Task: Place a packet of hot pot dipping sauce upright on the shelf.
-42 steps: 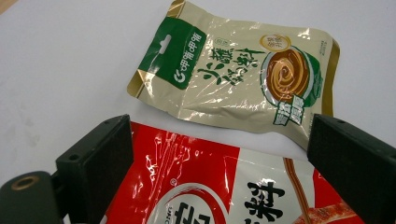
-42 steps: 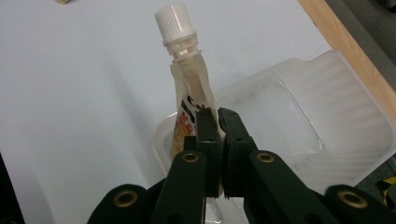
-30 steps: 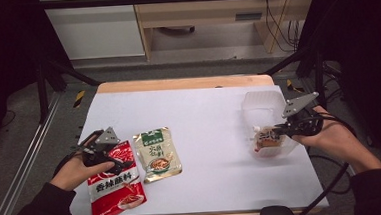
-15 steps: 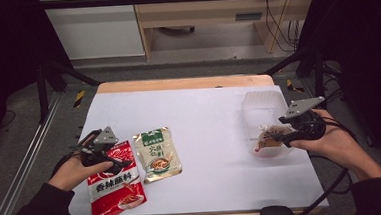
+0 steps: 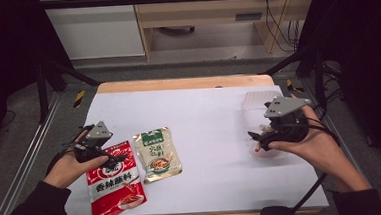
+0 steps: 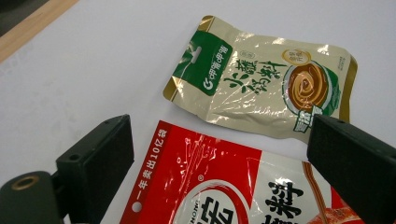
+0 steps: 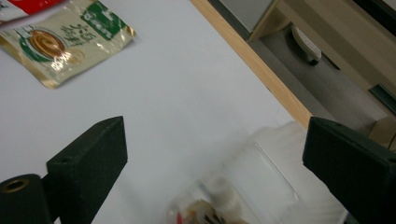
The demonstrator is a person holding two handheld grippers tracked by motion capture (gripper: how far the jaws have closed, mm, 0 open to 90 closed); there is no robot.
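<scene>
Right gripper point(image 5: 258, 139) is hovering over the right side of the white tabletop point(image 5: 209, 111), its fingers point(image 7: 88, 163) standing spread wide with nothing pinched; they have just been opening. In the right gripper view, a clear plastic box point(image 7: 261, 186) is lying below and between the fingers, on the tabletop, not touching either one. A small wrapped snack point(image 7: 210, 205) is sitting in the near end of the box; it is blurred and cut off by the bottom edge, so its label cannot be read. In the high view the box point(image 5: 258, 103) is partly hidden behind the gripper and the person's right hand point(image 5: 313, 145), and its clear walls are hard to tell from the white surface.

Left gripper point(image 5: 112, 155) is resting at the left side of the tabletop, fingers point(image 6: 98, 158) spread apart and gripping nothing. The red packet point(image 6: 224, 186) is lying flat beneath and between them, its top edge just ahead of the fingertips; the lower part is running off the bottom of the left gripper view. Whether the fingertips are touching the packet cannot be told. The green-and-cream pouch point(image 6: 261, 88) is lying just beyond the fingers, close beside the red packet; its lower corner is hidden behind the right-hand finger in that view. The person's left hand point(image 5: 69, 167) is partly covered by the gripper body.
</scene>
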